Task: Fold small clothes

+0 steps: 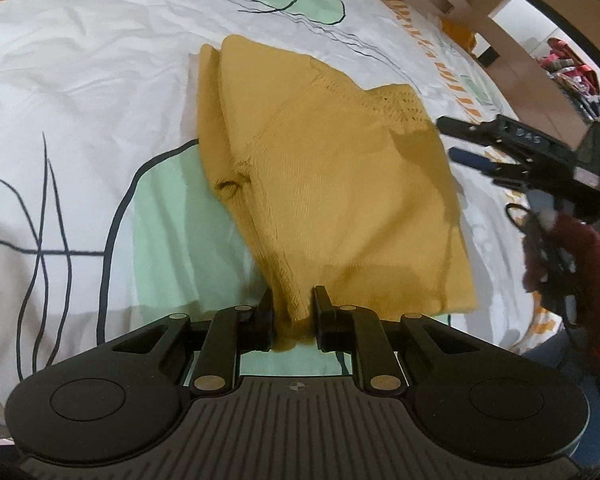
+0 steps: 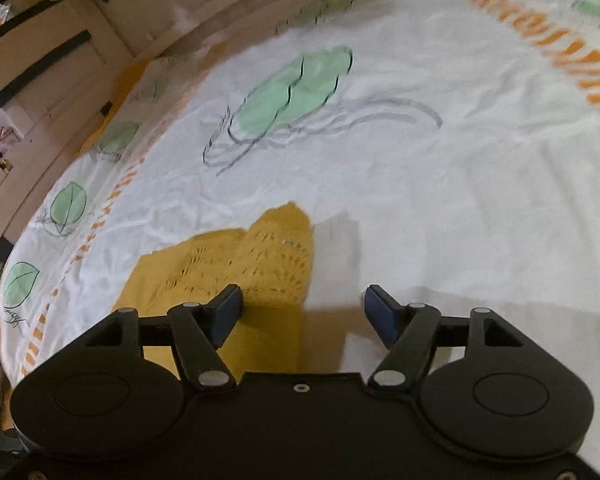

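A mustard-yellow knitted garment [image 1: 324, 176] lies partly folded on the white printed bedsheet [image 1: 80, 80]. My left gripper [image 1: 292, 312] is shut on its near bunched edge. My right gripper [image 2: 303, 316] is open and empty, hovering just above the garment's lacy corner [image 2: 268, 256]. The right gripper also shows in the left wrist view [image 1: 480, 148] at the garment's right edge, fingers apart.
The sheet [image 2: 420, 160] has green leaf prints and orange border marks. A wooden bed frame [image 1: 512, 52] and shelves with clutter [image 1: 572, 68] stand at the far right. The frame also runs along the left in the right wrist view [image 2: 100, 60].
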`<action>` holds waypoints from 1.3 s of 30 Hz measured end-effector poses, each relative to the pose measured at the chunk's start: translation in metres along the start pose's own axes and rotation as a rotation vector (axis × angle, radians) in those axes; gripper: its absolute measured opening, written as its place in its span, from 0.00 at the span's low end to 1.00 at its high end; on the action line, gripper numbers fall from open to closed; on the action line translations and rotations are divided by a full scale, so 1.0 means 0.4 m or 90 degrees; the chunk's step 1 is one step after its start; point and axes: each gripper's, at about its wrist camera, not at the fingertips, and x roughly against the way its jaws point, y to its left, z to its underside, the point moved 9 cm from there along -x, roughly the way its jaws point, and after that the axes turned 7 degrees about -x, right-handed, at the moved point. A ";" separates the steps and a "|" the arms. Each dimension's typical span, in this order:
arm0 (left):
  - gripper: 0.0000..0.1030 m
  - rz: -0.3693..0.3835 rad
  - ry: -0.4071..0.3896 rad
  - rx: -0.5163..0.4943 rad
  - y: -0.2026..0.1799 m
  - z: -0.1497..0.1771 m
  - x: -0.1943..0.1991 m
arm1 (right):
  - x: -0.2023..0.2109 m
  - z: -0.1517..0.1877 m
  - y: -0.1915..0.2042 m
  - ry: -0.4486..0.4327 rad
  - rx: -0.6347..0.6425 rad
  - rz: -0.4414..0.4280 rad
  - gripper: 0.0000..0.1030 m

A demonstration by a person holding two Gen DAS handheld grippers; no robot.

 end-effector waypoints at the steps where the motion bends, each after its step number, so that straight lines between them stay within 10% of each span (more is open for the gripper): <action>1: 0.17 -0.006 -0.003 -0.005 -0.002 0.006 -0.001 | 0.013 -0.005 0.000 -0.016 0.011 0.005 0.70; 10: 0.21 -0.053 -0.058 -0.024 -0.012 0.051 0.067 | 0.071 -0.018 0.074 -0.106 0.115 -0.018 0.69; 14: 0.21 -0.070 -0.107 -0.077 -0.045 0.039 0.130 | 0.065 0.004 0.138 -0.107 0.202 -0.026 0.44; 23: 0.33 -0.103 -0.208 -0.104 -0.060 -0.147 0.160 | 0.022 0.032 0.172 -0.088 0.232 -0.026 0.43; 31: 0.33 -0.159 -0.204 -0.111 -0.023 -0.259 0.017 | 0.005 0.038 0.152 -0.073 0.205 -0.026 0.44; 39: 0.37 -0.171 -0.142 0.013 0.097 -0.196 -0.042 | -0.076 0.044 0.071 -0.008 0.144 0.035 0.45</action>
